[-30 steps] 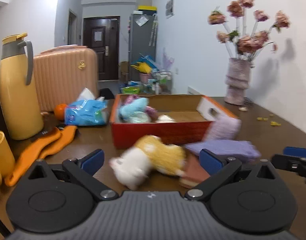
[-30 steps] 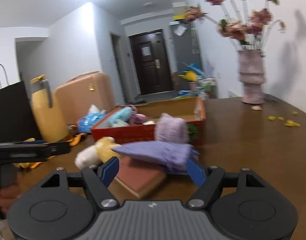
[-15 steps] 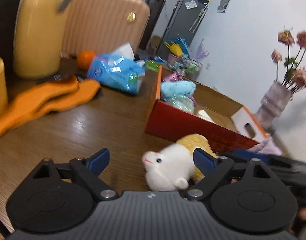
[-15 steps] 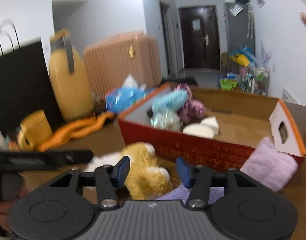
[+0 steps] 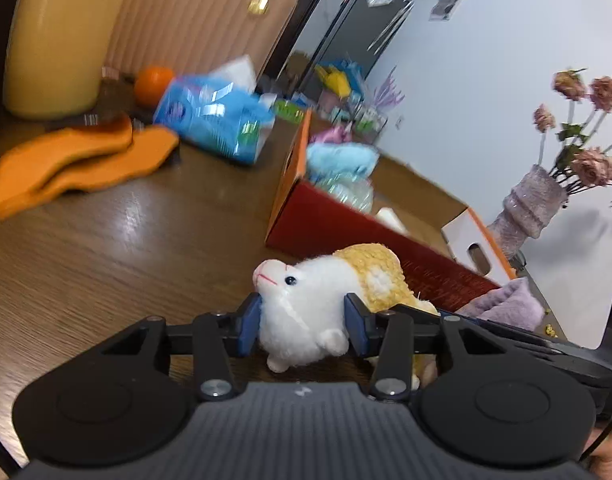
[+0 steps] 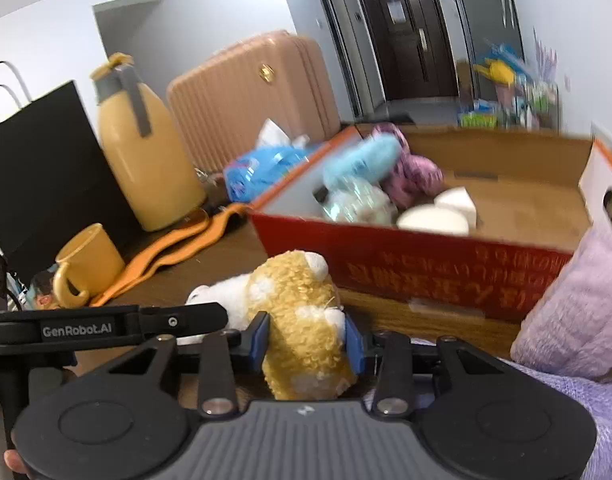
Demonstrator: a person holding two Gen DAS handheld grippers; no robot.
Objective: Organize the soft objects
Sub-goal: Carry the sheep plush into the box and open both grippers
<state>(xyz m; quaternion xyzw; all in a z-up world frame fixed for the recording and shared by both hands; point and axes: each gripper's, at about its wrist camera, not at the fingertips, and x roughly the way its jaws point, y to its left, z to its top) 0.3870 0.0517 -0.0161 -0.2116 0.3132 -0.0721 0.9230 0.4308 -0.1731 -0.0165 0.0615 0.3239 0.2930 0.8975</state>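
Observation:
A white and yellow plush toy [image 5: 306, 308] lies on the wooden table in front of a red cardboard box [image 5: 346, 232]. My left gripper [image 5: 302, 320] is closing on its white head, blue pads against both sides. My right gripper [image 6: 306, 338] is closing on the plush toy's [image 6: 302, 308] yellow body, pads touching it on both sides. In the right wrist view the left gripper's black finger [image 6: 106, 326] lies beside the toy. The box [image 6: 426, 264] holds a light-blue plush, a pink one and white pieces. Purple cloths [image 6: 578, 304] lie to the right.
To the left stand a yellow thermos jug [image 6: 146, 160], a yellow mug [image 6: 86, 268] and a black paper bag [image 6: 38, 168]. Orange flat pieces [image 5: 74, 160], a blue tissue pack [image 5: 214, 120] and an orange [image 5: 154, 84] lie behind. A pink suitcase [image 6: 258, 80] and flower vase [image 5: 534, 204] stand further back.
Both grippers swung left onto the plush toy and their jaws narrowed from wide apart to touching it. The left wrist has rolled, tilting its view.

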